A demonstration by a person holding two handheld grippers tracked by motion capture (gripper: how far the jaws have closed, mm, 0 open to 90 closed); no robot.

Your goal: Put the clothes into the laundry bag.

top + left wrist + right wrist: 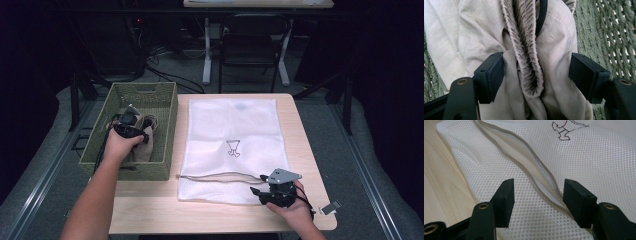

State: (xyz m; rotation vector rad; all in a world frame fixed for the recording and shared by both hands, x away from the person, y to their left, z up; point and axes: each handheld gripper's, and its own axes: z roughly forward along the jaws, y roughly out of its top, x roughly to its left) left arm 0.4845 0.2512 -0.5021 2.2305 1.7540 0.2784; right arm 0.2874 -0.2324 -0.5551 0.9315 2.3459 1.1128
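Bare table runs along the near edge, open to pass. At left, the green basket walls hem the beige garment (crumpled inside).

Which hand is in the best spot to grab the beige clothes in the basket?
The left gripper. Its open fingers already straddle the beige garment in the green basket. The right gripper is over at the mesh bag.
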